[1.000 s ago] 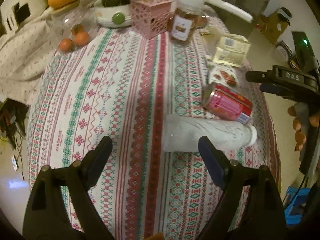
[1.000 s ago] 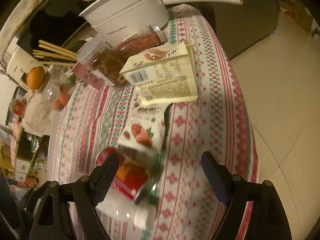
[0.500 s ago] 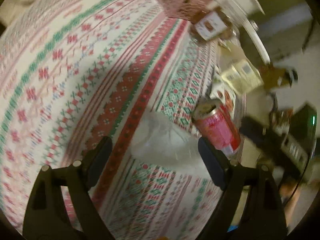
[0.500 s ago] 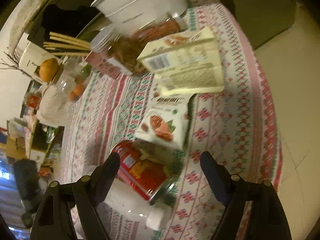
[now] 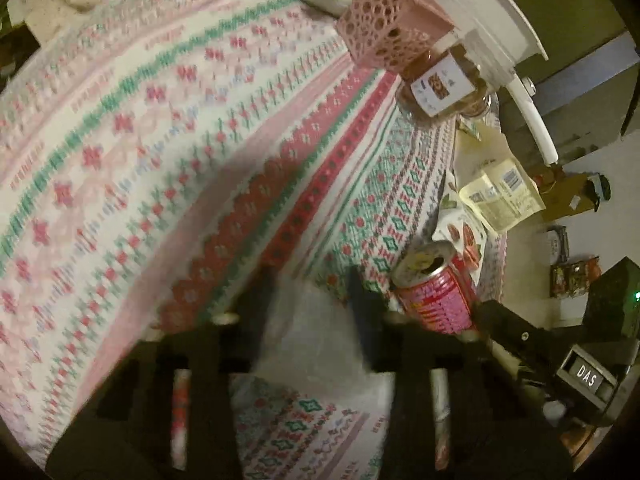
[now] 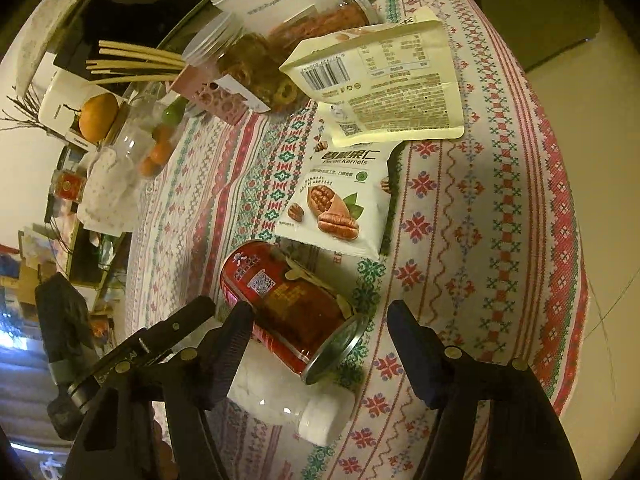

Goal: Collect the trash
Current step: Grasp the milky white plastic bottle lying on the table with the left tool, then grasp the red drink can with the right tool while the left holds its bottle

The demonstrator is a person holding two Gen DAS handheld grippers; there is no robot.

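Frosted white plastic fills the gap of the left gripper (image 5: pixel 312 308): its jaws are closing on the bottle (image 5: pixel 316 332), which lies on the patterned tablecloth (image 5: pixel 160 152), though blur hides whether the pads press it yet. The right gripper (image 6: pixel 320 340) is closing too, still wide, with the red can (image 6: pixel 288 304) lying between its jaws, untouched, the snack bag (image 6: pixel 340 208) just beyond.

Pale floor (image 6: pixel 592 184) w/ dark cabinet (image 6: pixel 532 8) nearby; warm dim light.
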